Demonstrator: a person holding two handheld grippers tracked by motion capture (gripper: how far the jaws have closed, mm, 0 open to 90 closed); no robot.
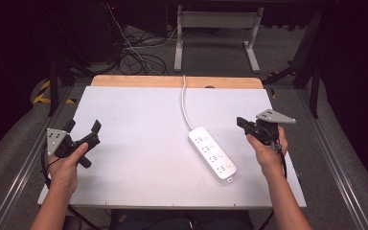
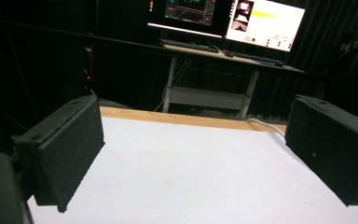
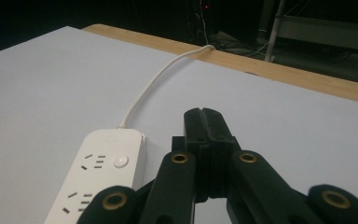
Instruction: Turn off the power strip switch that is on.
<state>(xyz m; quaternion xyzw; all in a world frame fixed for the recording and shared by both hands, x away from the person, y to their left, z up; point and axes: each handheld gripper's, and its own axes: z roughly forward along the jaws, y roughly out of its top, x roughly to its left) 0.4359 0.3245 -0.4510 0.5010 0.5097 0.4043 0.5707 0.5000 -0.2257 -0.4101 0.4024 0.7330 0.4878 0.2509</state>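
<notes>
From where I sit at the controls, the white power strip [image 1: 212, 153] lies just to the inner side of my right gripper [image 1: 241, 121], near it but not touching, with its long body running diagonally back toward the person and its cord end nearest the jaw tips. In the right gripper view the strip [image 3: 100, 179] sits low and to the left of the jaws, close beside them, and its white cable [image 3: 156, 84] curves away ahead of the gripper to the wooden far edge of the table [image 3: 279, 74], where it drops out of sight. That gripper's two black jaws are pressed flat together with nothing between them (the seam between the pads is all I can see). My left gripper [image 1: 84, 129] is well apart from the strip, across a wide stretch of bare white tabletop [image 1: 139, 124]; its jaws stand wide apart and hold nothing, and in the left gripper view I see the two pads [image 2: 63, 149] with the tabletop between them. Counting: one power strip, one cable, two grippers, two hands. On the strip I make out four socket groups in the high view, and one round button [image 3: 120, 161] beside the nearest sockets. I cannot read any brand or lettering on the strip. Beyond the left gripper, two lit monitors [image 2: 265, 23] stand on a desk, their writing too small to read.
</notes>
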